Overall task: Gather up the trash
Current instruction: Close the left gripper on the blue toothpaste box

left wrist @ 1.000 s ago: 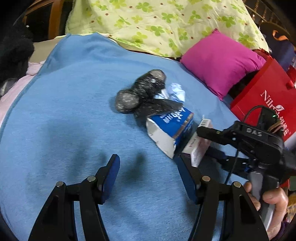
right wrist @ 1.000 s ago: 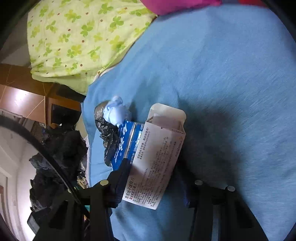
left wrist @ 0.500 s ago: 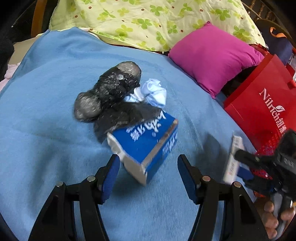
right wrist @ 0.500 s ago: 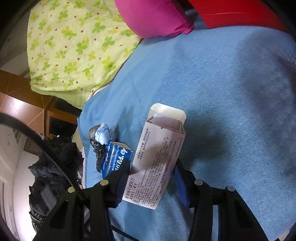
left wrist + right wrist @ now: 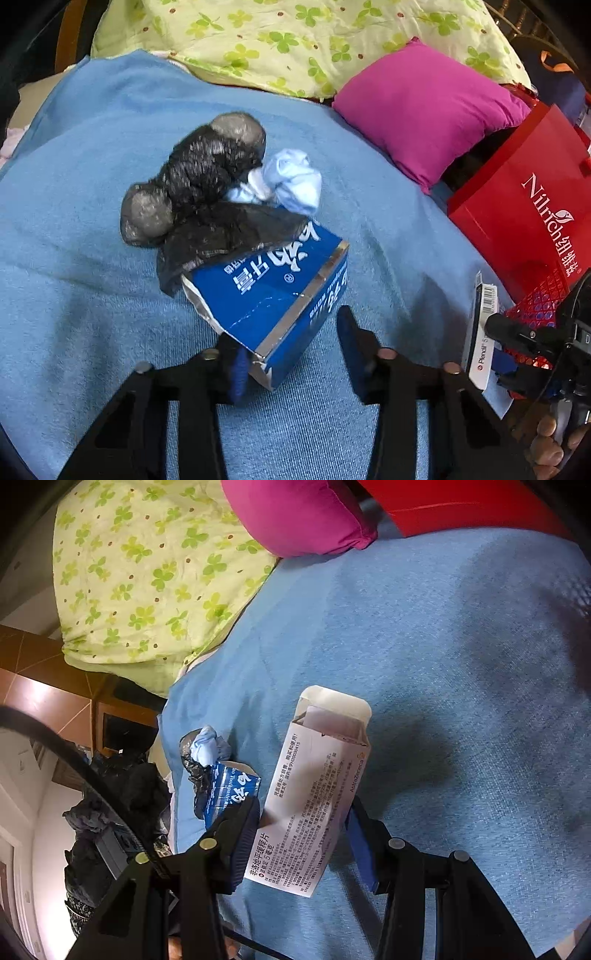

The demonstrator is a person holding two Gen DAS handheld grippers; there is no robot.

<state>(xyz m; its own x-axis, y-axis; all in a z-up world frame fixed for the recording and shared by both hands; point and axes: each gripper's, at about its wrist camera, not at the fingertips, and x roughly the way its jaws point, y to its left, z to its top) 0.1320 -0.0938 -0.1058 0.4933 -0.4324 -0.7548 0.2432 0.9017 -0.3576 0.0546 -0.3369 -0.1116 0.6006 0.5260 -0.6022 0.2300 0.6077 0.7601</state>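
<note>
Left tool (image 5: 291, 347) closing around the crushed blue cardboard carton (image 5: 273, 295) on your blue bed blanket (image 5: 74, 295); right pad not yet touching. Right tool (image 5: 301, 836) pinches the white flat medicine box (image 5: 314, 797). Next: finish squeezing, lift. Earlier, left jaws were wider, carton farther off.

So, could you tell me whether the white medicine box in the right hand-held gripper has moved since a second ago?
Yes. The white medicine box has left the blue box and now sits nearer the red bag.
</note>
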